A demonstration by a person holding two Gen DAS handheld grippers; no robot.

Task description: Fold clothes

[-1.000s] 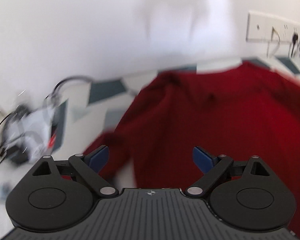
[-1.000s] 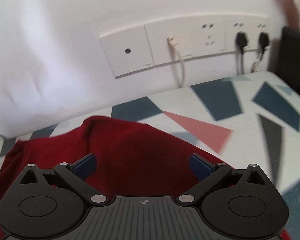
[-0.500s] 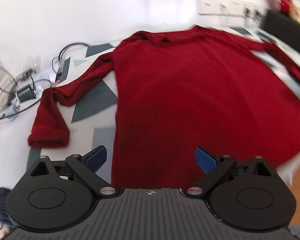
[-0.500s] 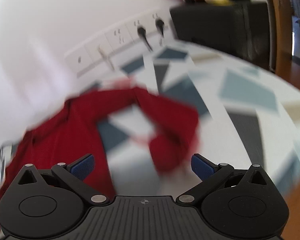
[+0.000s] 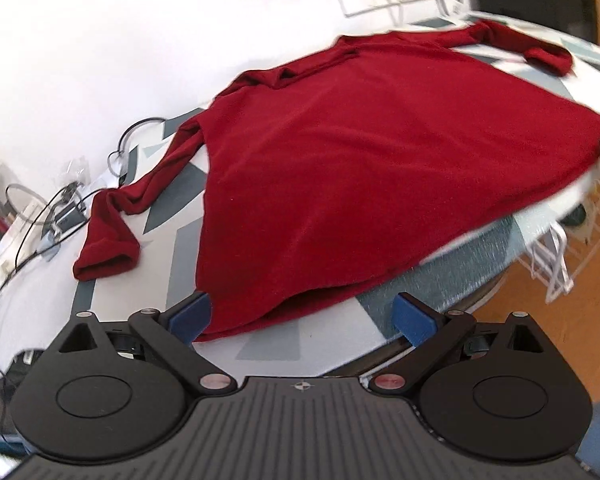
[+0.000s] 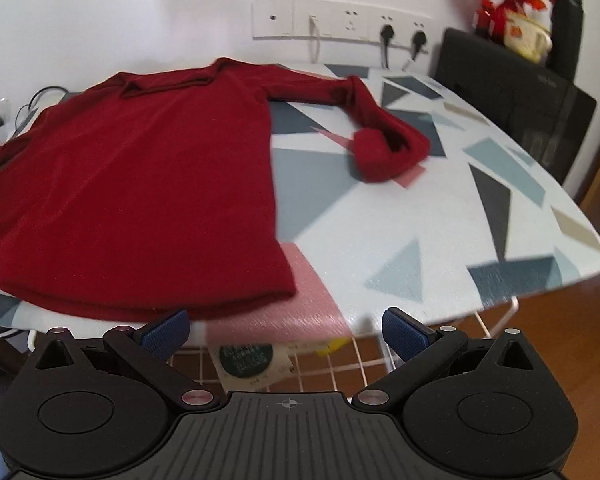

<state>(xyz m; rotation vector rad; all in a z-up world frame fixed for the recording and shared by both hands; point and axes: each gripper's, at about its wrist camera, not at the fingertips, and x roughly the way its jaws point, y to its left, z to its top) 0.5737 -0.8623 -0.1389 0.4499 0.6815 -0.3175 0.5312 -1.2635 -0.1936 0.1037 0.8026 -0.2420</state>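
Fingers (image 5: 192, 312) of the left gripper (image 5: 303, 314) are standing wide apart with nothing between them; the left-hand blue pad is sitting right at the near hem corner of the red sweater (image 5: 360, 148), though whether it is actually touching the cloth is not clear. Blue fingers (image 6: 404, 330) of the right gripper (image 6: 286, 328) are also spread wide and gripping nothing, hanging just off the near edge of the counter (image 6: 440, 208), with the hem of the sweater (image 6: 132, 184) lying just beyond the left-hand pad. The sweater is lying spread flat on the counter (image 5: 112, 304), collar toward the white wall and hem along the near edge. One sleeve (image 5: 116, 220) is trailing out on the left side, bending down to a cuff near the black cables (image 5: 32, 216). The other sleeve (image 6: 364, 120) is running out along the back of the counter on the right and ending in a bunched cuff on the patterned top. A strip of wall sockets (image 6: 340, 20) with plugs is showing behind the collar, and a white wire rack (image 6: 332, 360) is sitting below the counter edge.
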